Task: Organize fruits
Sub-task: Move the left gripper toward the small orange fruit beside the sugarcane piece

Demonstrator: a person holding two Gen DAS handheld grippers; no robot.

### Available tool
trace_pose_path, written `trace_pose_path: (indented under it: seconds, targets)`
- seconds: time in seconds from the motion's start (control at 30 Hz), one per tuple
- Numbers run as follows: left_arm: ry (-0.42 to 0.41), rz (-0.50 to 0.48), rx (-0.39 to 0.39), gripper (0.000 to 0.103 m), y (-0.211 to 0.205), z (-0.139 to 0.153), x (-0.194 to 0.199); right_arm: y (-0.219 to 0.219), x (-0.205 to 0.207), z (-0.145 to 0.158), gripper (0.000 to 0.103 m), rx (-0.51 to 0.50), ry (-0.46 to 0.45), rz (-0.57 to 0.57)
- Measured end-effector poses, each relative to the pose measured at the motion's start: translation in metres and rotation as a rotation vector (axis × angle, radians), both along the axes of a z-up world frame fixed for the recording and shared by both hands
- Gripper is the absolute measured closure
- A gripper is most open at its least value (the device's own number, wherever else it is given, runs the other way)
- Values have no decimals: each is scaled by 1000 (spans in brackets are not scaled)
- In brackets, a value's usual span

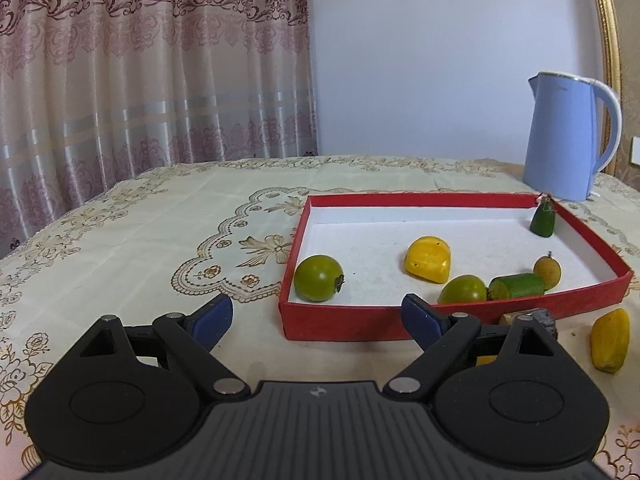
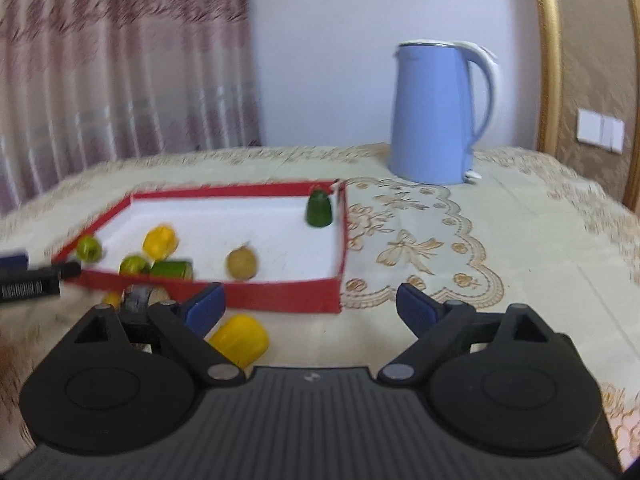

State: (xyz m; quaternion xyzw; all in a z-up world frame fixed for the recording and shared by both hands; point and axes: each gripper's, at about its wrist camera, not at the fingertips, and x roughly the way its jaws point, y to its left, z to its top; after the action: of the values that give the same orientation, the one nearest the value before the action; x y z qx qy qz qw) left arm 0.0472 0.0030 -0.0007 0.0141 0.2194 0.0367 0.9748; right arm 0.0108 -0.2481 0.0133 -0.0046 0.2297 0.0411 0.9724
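A red-walled white tray (image 1: 340, 320) holds a green round fruit (image 1: 319, 278), a yellow piece (image 1: 427, 259), a second green fruit (image 1: 463, 290), a green cylinder piece (image 1: 518, 286), a small brown fruit (image 1: 547, 271) and a dark green piece (image 1: 543, 220) in its far right corner. My left gripper (image 1: 318, 316) is open and empty before the tray's near wall. A yellow fruit (image 1: 610, 339) and a grey-gold object (image 1: 532, 318) lie outside the tray. My right gripper (image 2: 310, 306) is open and empty at the tray's (image 2: 280, 296) near right corner, with the yellow fruit (image 2: 240, 340) by its left finger.
A blue kettle (image 1: 568, 136) stands behind the tray on the patterned tablecloth (image 1: 140, 240); it also shows in the right wrist view (image 2: 436, 112). A pink curtain (image 1: 140, 60) hangs behind the table. The left gripper's finger (image 2: 24, 280) shows at the left edge of the right wrist view.
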Motion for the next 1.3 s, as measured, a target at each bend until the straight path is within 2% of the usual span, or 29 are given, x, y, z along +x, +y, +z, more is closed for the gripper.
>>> trace_pose_path:
  seconds: [0.07,0.27,0.37,0.43,0.57,0.67,0.77,0.9,1.07,1.2,1.27,1.3]
  targets:
    - [-4,-6,-8,11,1,0,-1,8,-3,-3,12,-45,3,26]
    - [-3,3,-27,11,3,0,-1,24,-4,-9,11,-97,28,114]
    - [-1,18,-48,11,7,1,0,35,-3,-12,15,-122,47,149]
    - [0,30,-75,11,12,2,0,41,-1,-14,20,-136,63,173]
    - [26,30,-153,11,24,3,3,48,5,-20,23,-161,89,196]
    - [57,-4,-216,11,31,1,6,50,9,-25,24,-176,106,208]
    - [58,-56,-226,11,29,1,5,50,12,-26,27,-164,112,208]
    - [57,-121,-129,11,12,0,-1,45,13,-26,25,-143,113,196]
    - [113,-259,14,11,-8,-5,-2,42,13,-25,19,-124,109,190]
    - [114,-360,195,11,-27,-11,-7,41,12,-24,14,-116,103,190]
    - [104,-459,294,11,-36,-16,-11,40,13,-24,12,-110,104,188]
    - [70,-499,345,11,-39,-18,-16,40,13,-24,11,-109,105,186]
